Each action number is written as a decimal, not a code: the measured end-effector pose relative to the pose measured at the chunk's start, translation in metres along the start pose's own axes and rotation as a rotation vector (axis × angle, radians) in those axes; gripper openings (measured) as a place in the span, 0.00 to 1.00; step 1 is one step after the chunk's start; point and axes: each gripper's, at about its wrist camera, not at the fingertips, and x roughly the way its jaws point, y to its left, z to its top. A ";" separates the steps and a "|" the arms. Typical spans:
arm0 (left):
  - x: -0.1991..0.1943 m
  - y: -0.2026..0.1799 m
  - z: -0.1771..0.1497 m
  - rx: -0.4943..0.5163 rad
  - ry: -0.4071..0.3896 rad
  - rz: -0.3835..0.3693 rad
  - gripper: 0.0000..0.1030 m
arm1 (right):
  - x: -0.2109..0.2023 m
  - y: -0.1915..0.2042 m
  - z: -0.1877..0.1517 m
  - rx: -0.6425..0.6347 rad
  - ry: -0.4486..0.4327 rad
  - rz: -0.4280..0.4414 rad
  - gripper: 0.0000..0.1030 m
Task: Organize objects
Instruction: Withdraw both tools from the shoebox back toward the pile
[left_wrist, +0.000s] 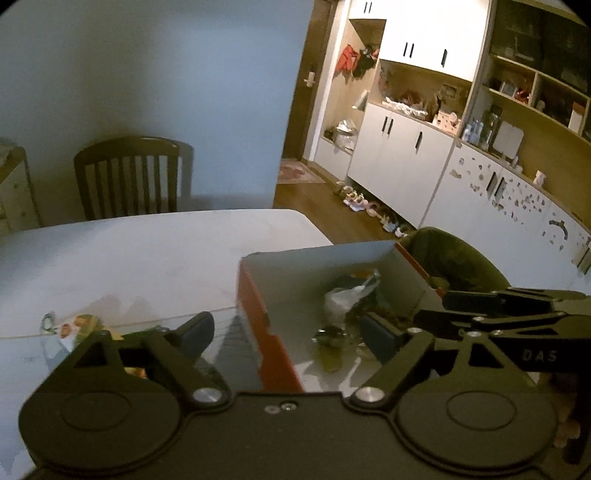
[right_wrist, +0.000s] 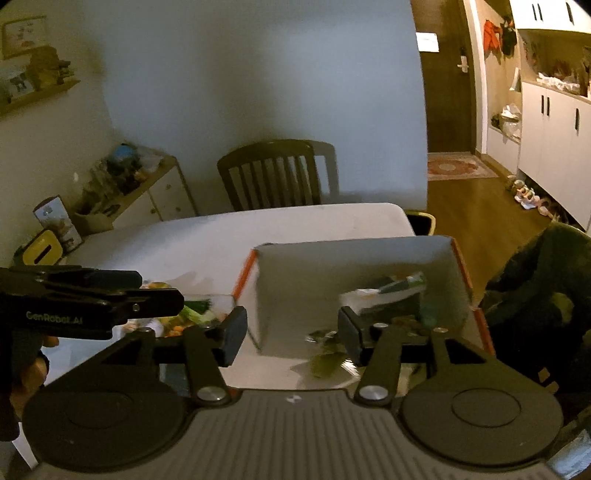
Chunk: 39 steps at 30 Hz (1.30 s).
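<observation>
An open cardboard box (left_wrist: 314, 264) with orange sides and a white inside stands on the white table (left_wrist: 147, 251). In it lie a white plastic packet (left_wrist: 347, 295) and several small dark wrappers. My left gripper (left_wrist: 288, 332) hovers over the box's left wall, open, with nothing held. The right gripper (right_wrist: 291, 332) is also open and empty above the box (right_wrist: 332, 266), whose packet (right_wrist: 373, 295) shows beyond its right finger. Colourful small items (right_wrist: 184, 317) lie on the table left of the box, also seen as colourful items (left_wrist: 81, 325) in the left wrist view.
A dark wooden chair (right_wrist: 273, 177) stands at the table's far side. A green padded chair (right_wrist: 535, 295) sits right of the box. A yellow box (right_wrist: 40, 251) and a carton are at the table's far left. White cabinets (left_wrist: 399, 155) line the right wall.
</observation>
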 end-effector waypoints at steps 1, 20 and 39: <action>-0.004 0.005 -0.001 -0.003 -0.003 0.003 0.86 | 0.000 0.006 0.000 -0.004 -0.002 0.004 0.57; -0.047 0.113 -0.026 -0.066 -0.006 0.096 0.99 | 0.019 0.112 -0.012 -0.034 0.002 0.036 0.84; -0.024 0.207 -0.060 -0.100 0.073 0.125 1.00 | 0.086 0.180 -0.019 -0.032 -0.001 -0.053 0.93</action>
